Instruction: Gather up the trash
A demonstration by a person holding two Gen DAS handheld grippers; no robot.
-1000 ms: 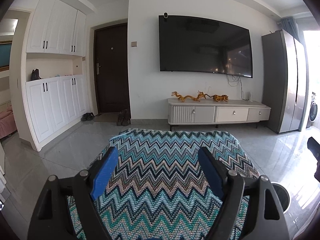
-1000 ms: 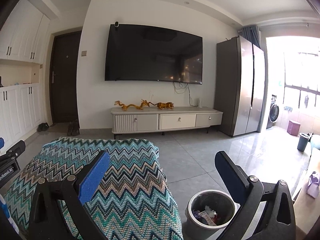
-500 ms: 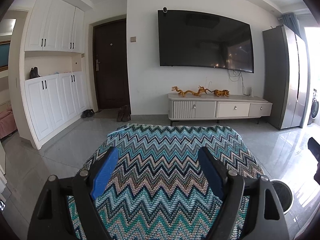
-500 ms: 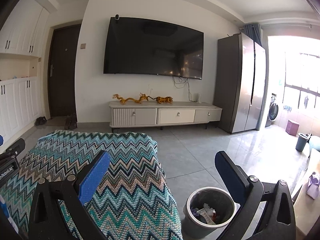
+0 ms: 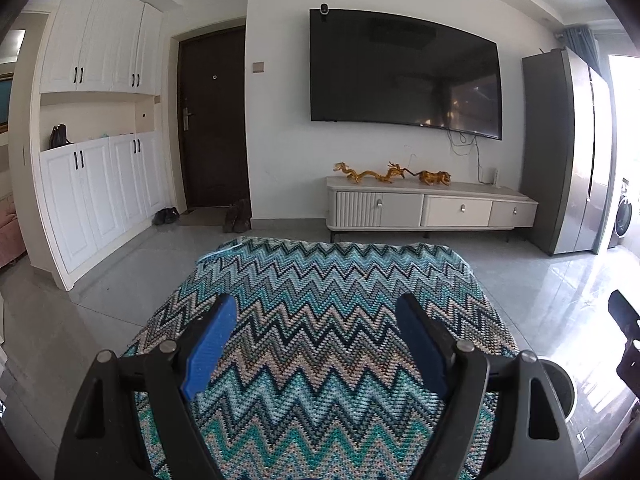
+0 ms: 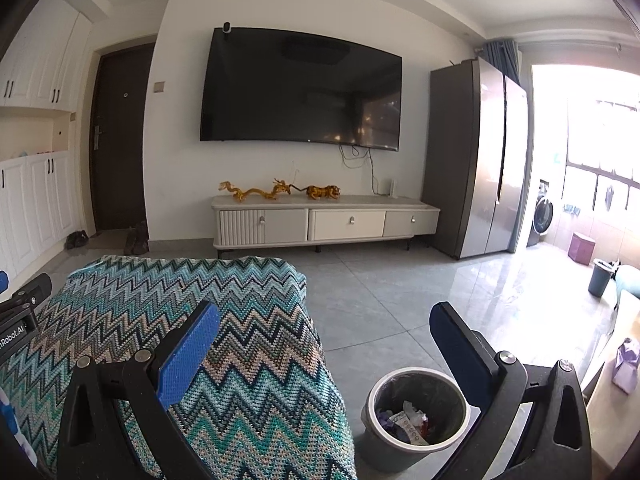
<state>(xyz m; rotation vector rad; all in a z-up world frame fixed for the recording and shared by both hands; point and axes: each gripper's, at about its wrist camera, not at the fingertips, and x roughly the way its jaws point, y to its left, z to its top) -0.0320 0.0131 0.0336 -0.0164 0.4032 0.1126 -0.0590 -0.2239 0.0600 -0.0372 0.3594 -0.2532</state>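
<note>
A grey round trash bin (image 6: pixel 412 424) stands on the tiled floor right of a table under a zigzag blanket (image 6: pixel 224 332). It holds crumpled paper and wrappers (image 6: pixel 404 420). My right gripper (image 6: pixel 324 320) is open and empty, held above the blanket's right edge and the bin. My left gripper (image 5: pixel 316 312) is open and empty above the blanket (image 5: pixel 320 304). The bin's rim (image 5: pixel 566 384) shows at the lower right of the left wrist view. No loose trash shows on the blanket.
A TV cabinet (image 6: pixel 324 220) with golden figurines stands against the far wall under a wall TV (image 6: pixel 300 88). A grey fridge (image 6: pixel 476 160) stands at the right. A purple wrapper (image 6: pixel 626 364) lies on a surface at the far right. A dark bin (image 6: pixel 602 278) stands near the balcony.
Both cameras have tilted slightly: the room sits higher in the frame than a second ago. Both grippers stay open and empty.
</note>
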